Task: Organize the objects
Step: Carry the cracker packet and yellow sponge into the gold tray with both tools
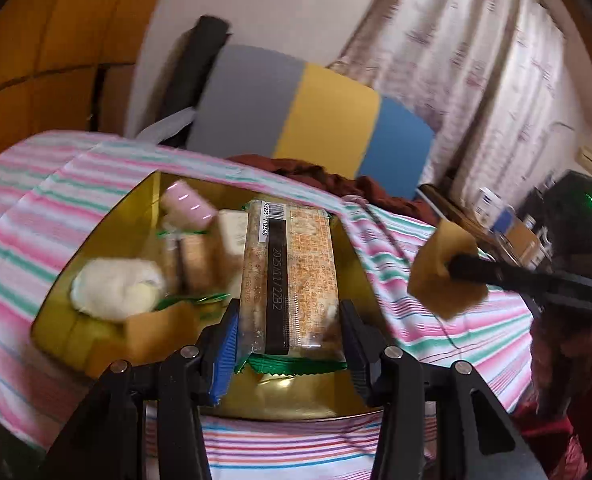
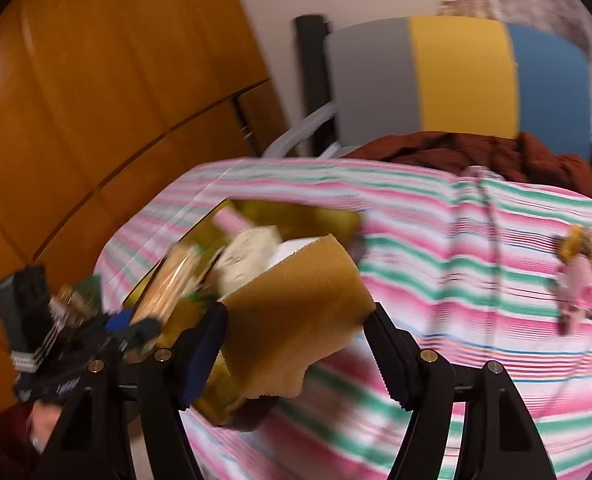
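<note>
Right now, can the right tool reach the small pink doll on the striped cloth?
Probably not yet: the right tool is shut on the sponge, so it has no free grip. The path over the striped cloth to the pink doll looks open otherwise.

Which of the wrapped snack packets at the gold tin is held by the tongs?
The long clear packet with the black date strip, gripped by the left tongs above the gold tin. The other packets, such as the pink one, lie loose inside.
</note>
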The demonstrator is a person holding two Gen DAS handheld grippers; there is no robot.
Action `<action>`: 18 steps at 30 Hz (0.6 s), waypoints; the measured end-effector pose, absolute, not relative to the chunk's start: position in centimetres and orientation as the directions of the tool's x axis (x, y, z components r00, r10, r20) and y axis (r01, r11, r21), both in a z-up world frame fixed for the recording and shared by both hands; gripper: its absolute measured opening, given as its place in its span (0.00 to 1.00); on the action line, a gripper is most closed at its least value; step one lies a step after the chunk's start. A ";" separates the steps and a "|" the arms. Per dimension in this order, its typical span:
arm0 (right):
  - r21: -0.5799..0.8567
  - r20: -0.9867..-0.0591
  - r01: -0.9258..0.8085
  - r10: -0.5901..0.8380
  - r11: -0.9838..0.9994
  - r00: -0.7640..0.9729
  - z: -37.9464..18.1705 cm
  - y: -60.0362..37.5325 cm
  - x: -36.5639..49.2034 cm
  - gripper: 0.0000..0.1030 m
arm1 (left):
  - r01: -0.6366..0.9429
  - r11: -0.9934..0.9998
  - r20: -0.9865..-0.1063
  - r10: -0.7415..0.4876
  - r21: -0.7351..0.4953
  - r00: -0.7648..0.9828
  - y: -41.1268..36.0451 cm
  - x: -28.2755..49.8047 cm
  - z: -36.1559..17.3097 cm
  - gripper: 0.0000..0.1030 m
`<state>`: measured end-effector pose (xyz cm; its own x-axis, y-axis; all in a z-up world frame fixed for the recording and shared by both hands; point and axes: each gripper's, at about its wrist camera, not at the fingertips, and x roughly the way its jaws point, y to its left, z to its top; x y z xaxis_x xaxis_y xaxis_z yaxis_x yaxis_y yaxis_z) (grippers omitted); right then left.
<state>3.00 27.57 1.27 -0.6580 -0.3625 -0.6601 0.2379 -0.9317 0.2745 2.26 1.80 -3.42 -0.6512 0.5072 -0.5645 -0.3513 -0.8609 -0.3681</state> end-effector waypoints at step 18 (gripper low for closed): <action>0.184 -0.743 0.318 -0.343 -0.930 -0.574 -1.8 21.1 2.7 0.92 | -0.296 -0.874 -0.659 0.484 -0.384 -0.576 0.6 1.7 -6.5 0.46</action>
